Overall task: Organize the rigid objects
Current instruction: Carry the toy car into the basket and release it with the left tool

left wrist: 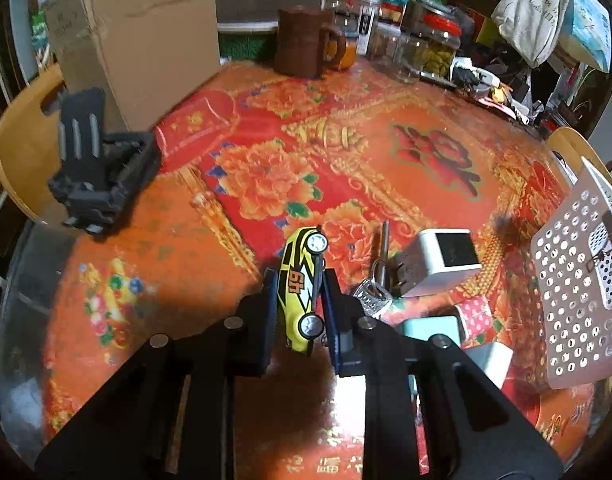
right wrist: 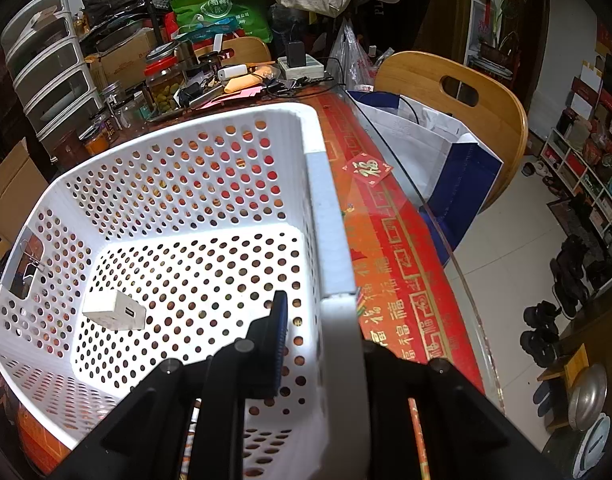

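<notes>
Left wrist view: my left jaws (left wrist: 300,300) sit low in the middle of the frame, pinching the yellow toy car (left wrist: 302,292) by its sides, pads tight on the bodywork.
Toy car: tipped on its side between the pads, both wheels facing right, nose toward the top of the frame, black stripes and a number on the roof.
Keys: a bunch of keys (left wrist: 375,284) lies just right of the car on the desk (left wrist: 186,248), one long key aimed up the frame.
White box: a small white box with a dark face (left wrist: 441,260) sits just right of the keys, touching or nearly, can't tell which.
Other bits: a teal block (left wrist: 431,326) and a roll of patterned tape (left wrist: 475,314) lie below the white box, lower right.
Basket, left view: white perforated basket (left wrist: 573,292) at the right edge.
Background: brown mug (left wrist: 302,40) and cardboard box (left wrist: 146,40) along the top, a black gadget (left wrist: 98,176) at the left edge.
Right wrist view: my right jaws (right wrist: 321,336) are squeezed onto the basket's near wall (right wrist: 337,320), one pad inside, the other hidden behind the rim.
Inside the basket: one white charger block (right wrist: 114,310), lower left of the floor.
Desk edge: red cloth under glass, running along the right side of the basket.
</notes>
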Demonstrator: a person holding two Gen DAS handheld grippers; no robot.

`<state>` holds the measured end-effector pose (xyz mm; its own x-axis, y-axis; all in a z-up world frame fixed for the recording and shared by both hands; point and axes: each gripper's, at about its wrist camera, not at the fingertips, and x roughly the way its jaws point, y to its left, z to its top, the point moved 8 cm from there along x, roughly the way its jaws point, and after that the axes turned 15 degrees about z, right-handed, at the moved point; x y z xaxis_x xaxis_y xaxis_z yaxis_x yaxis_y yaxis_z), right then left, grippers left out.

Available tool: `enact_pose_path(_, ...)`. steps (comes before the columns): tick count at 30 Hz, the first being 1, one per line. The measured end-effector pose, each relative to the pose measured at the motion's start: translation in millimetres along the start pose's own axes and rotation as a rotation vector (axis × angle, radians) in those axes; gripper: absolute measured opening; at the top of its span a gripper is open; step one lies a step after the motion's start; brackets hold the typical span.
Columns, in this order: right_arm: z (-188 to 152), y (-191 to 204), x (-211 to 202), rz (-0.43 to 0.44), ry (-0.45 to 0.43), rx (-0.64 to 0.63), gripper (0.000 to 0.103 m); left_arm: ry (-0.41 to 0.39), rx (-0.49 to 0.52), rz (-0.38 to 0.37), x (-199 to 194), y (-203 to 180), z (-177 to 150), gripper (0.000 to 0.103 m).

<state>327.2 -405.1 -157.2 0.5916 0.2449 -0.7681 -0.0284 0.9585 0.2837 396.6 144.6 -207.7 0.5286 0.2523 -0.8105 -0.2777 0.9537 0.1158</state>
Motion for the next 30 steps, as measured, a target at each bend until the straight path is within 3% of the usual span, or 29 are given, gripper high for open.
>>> enact_pose_path(10, -0.2, 0.2, 0.1, -0.001, 0.001, -0.001, 0.015, -0.136, 0.045, 0.076, -56.8, 0.9, 12.4, 0.019)
enact_pose_path(16, 0.8, 2.1, -0.4, -0.002, 0.003, -0.004, 0.015, -0.241, 0.103, 0.094, -113.5, -24.0, 34.4, 0.019)
enact_pose_path(23, 2.7, 2.8, -0.6, 0.004, -0.004, -0.001, 0.015, -0.323, 0.269, -0.012, -190.8, -112.6, 67.4, 0.019)
enact_pose_path(27, 2.5, 2.7, -0.6, 0.003, -0.004, -0.004, 0.015, -0.308, 0.433, -0.053, -204.3, -185.9, 60.4, 0.019)
enact_pose_path(30, 2.1, 2.8, -0.6, 0.003, -0.004, -0.002, 0.015, -0.285, 0.559, -0.036, -200.5, -240.4, 43.6, 0.019)
